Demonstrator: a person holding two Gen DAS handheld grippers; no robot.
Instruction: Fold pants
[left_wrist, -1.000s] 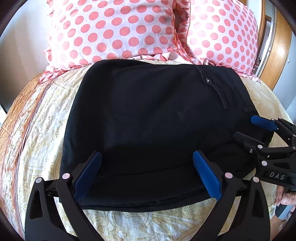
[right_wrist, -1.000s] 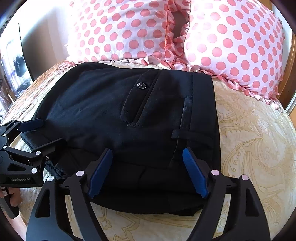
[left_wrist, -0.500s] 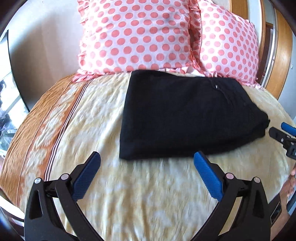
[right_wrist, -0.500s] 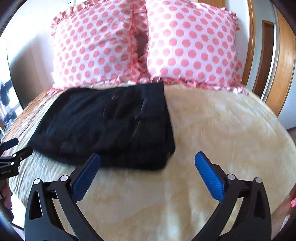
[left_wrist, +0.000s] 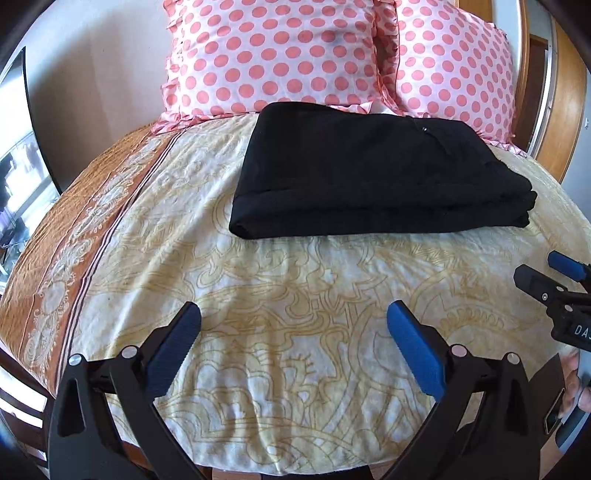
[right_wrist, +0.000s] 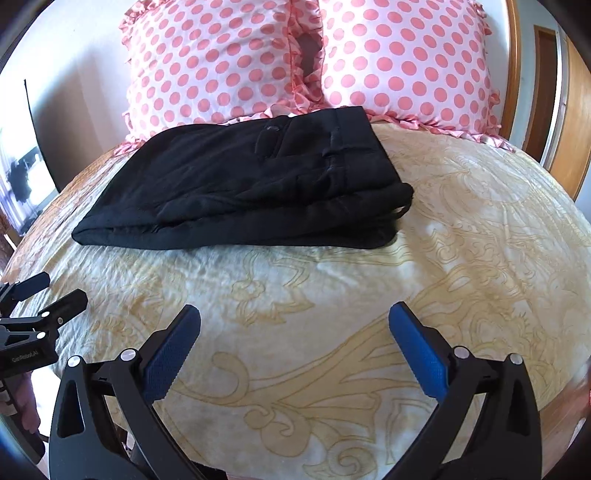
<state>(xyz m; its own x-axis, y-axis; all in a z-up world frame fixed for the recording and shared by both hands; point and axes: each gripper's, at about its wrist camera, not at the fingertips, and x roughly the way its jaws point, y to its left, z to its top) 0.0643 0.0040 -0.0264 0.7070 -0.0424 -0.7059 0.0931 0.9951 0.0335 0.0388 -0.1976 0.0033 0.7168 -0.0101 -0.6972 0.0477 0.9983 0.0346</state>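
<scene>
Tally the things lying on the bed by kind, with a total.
Folded black fabric pants: 1
Pink polka-dot ruffled pillows: 2, left and right
Total: 3, all resting on the cream and orange patterned bedspread.

Bedspread (left_wrist: 295, 288) bare between both tongs and the folded pants (left_wrist: 369, 173): open passage across the near half of the bed. Pants block the far middle, back edge touching the two polka-dot pillows (right_wrist: 229, 62) upright against the wall. Left strip of bedspread beside pants free; right strip likewise.
</scene>
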